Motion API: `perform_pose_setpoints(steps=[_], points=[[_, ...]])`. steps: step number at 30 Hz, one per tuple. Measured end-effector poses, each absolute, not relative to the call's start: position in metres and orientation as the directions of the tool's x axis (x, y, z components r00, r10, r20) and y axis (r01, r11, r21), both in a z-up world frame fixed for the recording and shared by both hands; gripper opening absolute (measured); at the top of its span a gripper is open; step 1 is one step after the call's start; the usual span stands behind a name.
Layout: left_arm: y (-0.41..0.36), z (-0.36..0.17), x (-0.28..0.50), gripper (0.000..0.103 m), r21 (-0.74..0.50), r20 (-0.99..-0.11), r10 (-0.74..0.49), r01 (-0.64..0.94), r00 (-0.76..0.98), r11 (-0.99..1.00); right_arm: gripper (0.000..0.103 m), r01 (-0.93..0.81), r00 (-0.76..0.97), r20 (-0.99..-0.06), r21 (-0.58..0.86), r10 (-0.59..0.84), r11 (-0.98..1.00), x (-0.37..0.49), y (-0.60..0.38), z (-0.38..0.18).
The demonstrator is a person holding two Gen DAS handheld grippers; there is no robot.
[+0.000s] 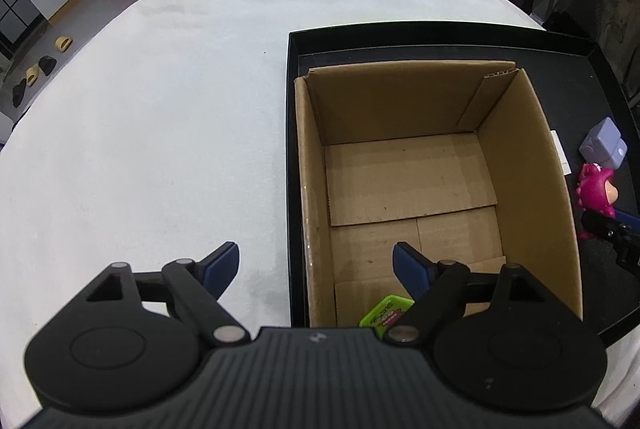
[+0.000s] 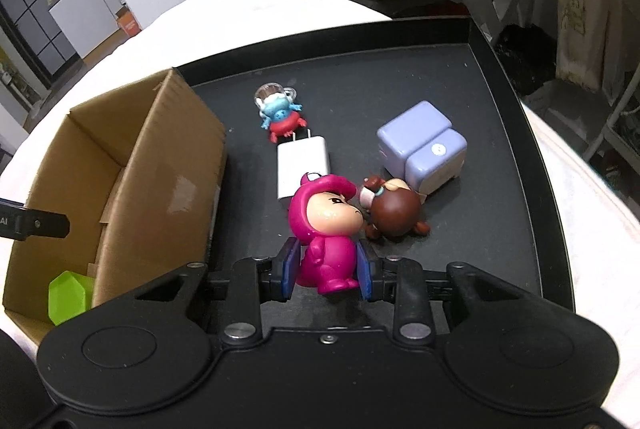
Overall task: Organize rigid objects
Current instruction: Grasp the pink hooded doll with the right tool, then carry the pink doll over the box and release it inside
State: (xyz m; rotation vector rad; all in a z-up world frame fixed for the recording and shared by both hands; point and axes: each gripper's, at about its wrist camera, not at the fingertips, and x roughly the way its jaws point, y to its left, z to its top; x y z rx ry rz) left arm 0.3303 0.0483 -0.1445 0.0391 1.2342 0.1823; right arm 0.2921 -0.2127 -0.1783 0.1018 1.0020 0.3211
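1. White cloth [image 1: 160, 117] covers the table, and a shallow black tray [image 2: 520, 189] lies on it; a room with cabinets and shelving shows dimly beyond

2. An open brown cardboard box [image 1: 400, 109] stands inside the tray, against its left wall as the left wrist view shows it; this box serves as the landmark for everything else

3. A flat lime-green plastic piece [image 1: 386, 313] lies on the floor of the box, in the corner nearest the left camera

4. The left gripper [image 1: 316, 267] hangs above the near left wall of the box with its blue-padded fingers spread wide; one finger is over the cloth, the other over the box interior, and nothing is between them

5. The right gripper [image 2: 329, 269] is on the tray just right of the box, its blue pads pressed against the body of a magenta plastic toy figurine with a peach face [image 2: 326, 229]; the figurine stands upright in that pinch

6. A white rectangular wall charger [image 2: 300, 165] lies on the tray behind the figurine, near the right wall of the box

7. A small blue-and-red toy creature with a clear dome [image 2: 278, 109] lies farther back, touching the prongs of the charger

8. A round brown toy figure [image 2: 394, 213] sits touching the face of the magenta figurine, on the side away from the box

9. A lilac block-shaped plastic toy [image 2: 424, 145] stands behind the brown figure, farthest from the box
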Motion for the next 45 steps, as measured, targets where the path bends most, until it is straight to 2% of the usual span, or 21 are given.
perform_pose_setpoints(steps=[3, 14, 26, 29, 31, 34, 45], points=[[0.05, -0.142, 0.328, 0.083, 0.132, -0.931, 0.162, -0.113, 0.326, 0.985, 0.03, -0.205, 0.487, -0.79, 0.31, 0.372, 0.928, 0.293, -0.216, -0.168], [0.056, -0.148, 0.321, 0.079, 0.104, -0.93, 0.124, -0.076, 0.345, 0.992, 0.03, -0.239, 0.526, -0.746, 0.332, 0.41, 0.912, 0.288, -0.191, -0.131], [0.069, -0.153, 0.324, 0.051, 0.024, -0.934, 0.054, -0.089, 0.353, 0.996, 0.03, -0.288, 0.559, -0.698, 0.342, 0.448, 0.894, 0.293, -0.157, -0.099], [0.071, -0.155, 0.325, 0.038, 0.013, -0.934, 0.043, -0.087, 0.355, 0.996, 0.03, -0.329, 0.567, -0.694, 0.305, 0.445, 0.894, 0.292, -0.139, -0.092], [0.074, -0.156, 0.325, 0.025, -0.008, -0.934, 0.024, -0.087, 0.357, 0.996, 0.03, -0.356, 0.557, -0.693, 0.299, 0.458, 0.885, 0.292, -0.128, -0.087], [0.078, -0.159, 0.324, 0.011, -0.04, -0.935, -0.007, -0.087, 0.355, 0.995, 0.03, -0.386, 0.552, -0.698, 0.272, 0.456, 0.882, 0.294, -0.11, -0.086], [0.093, -0.161, 0.322, 0.009, -0.11, -0.925, -0.02, -0.216, 0.379, 0.97, 0.03, -0.435, 0.464, -0.745, 0.28, 0.48, 0.856, 0.302, -0.061, -0.103]])
